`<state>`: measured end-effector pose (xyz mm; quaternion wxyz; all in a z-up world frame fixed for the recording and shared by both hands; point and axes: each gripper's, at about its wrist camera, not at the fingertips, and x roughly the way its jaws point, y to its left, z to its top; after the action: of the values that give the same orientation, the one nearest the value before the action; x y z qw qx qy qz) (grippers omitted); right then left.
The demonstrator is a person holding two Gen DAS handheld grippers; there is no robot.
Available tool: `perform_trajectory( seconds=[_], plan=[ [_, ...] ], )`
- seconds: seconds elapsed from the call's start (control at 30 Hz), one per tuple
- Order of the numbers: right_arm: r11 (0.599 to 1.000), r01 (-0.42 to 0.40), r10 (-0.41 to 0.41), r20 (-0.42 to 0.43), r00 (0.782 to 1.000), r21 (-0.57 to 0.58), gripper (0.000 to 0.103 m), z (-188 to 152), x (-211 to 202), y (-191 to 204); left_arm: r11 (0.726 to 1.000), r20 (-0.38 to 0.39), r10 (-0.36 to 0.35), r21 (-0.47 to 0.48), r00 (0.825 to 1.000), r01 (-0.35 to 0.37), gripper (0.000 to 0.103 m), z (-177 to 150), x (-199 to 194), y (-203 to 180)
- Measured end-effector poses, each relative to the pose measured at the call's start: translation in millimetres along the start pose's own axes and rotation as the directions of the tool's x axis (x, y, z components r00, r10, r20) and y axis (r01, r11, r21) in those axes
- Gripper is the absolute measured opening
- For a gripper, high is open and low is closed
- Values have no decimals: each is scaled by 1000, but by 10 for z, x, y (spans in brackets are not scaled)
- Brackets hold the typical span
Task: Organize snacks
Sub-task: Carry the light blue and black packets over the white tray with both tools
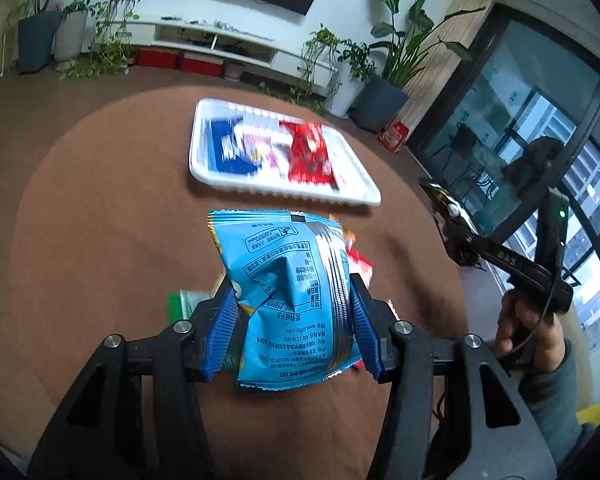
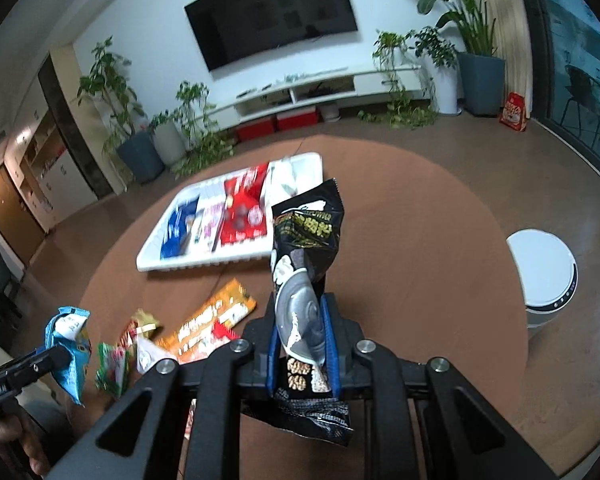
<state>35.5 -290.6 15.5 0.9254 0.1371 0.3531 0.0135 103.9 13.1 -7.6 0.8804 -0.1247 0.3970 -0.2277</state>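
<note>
Packets being carried above the worktop, likely bound for the white tray. Left claw clenching the blue snack bag, lifted clear, long axis running away toward the tray, print upside down. Right claw gripping the black snack bag upright, top leaning trayward. Loose snacks still lying on the worktop.

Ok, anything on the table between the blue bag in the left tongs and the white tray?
Nothing: the left wrist view shows only bare brown table between the blue bag and the white tray.
</note>
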Motion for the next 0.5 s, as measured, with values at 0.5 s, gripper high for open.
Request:
perform_trajectory(
  seconds=[0.5],
  plan=[
    [992,-20,32,93,995,-124,20,1077,565,462,994,38,5,110,999,-9,50,1524,617,-27]
  ],
)
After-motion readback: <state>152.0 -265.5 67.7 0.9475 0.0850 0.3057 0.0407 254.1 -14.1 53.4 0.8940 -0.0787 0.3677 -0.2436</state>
